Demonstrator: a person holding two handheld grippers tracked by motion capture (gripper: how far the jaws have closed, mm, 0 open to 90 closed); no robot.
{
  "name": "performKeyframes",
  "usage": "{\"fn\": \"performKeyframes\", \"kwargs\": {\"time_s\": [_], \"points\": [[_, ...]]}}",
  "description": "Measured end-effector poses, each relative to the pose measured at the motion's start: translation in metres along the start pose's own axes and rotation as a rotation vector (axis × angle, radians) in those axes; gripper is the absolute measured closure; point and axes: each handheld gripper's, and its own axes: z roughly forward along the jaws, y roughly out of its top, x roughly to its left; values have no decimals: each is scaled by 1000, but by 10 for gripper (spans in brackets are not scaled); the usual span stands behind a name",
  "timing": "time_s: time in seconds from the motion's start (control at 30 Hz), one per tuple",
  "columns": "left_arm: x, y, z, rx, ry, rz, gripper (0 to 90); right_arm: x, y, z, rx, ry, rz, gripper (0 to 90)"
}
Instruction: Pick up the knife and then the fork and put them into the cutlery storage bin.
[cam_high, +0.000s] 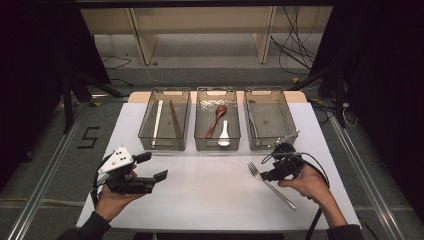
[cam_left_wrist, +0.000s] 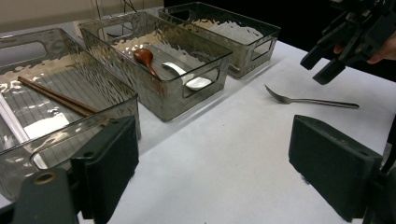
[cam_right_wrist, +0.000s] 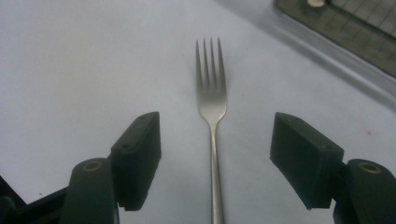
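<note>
High view: the fork (cam_high: 270, 184) lies flat on the white table (cam_high: 210, 200), right of centre, tines toward the bins and handle running back toward the near right edge, with bare table all round it. The right gripper (cam_high: 272, 172) hangs just over the fork's neck, its jaws spread wide and empty; in the right gripper view the fork (cam_right_wrist: 212, 116) runs straight up the gap between the two pads, touching neither, with open table on both sides. The right bin (cam_high: 270, 120) stands just beyond the tines, its near wall close to that gripper. The left gripper (cam_high: 150, 167) is held over the near left part of the table, well apart from the fork, jaws also wide and empty. In the left gripper view, the left bin (cam_left_wrist: 70, 135) with chopsticks (cam_left_wrist: 60, 99) sits beside its left jaw, and the middle bin (cam_left_wrist: 187, 88) holds a brown spoon (cam_left_wrist: 145, 59) and a white spoon (cam_left_wrist: 187, 77).
</note>
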Motion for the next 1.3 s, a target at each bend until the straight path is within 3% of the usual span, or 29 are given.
{"fn": "performKeyframes", "kwargs": {"time_s": [0.37, 0.9, 1.3], "points": [[-1, 0, 1, 6, -1, 4, 155, 3, -7, 21, 150, -8, -32, 609], [-1, 0, 1, 6, -1, 3, 155, 2, -9, 38, 243, -36, -57, 785], [-1, 0, 2, 9, 0, 5, 155, 5, -9, 40, 251, -64, -86, 841]]}}
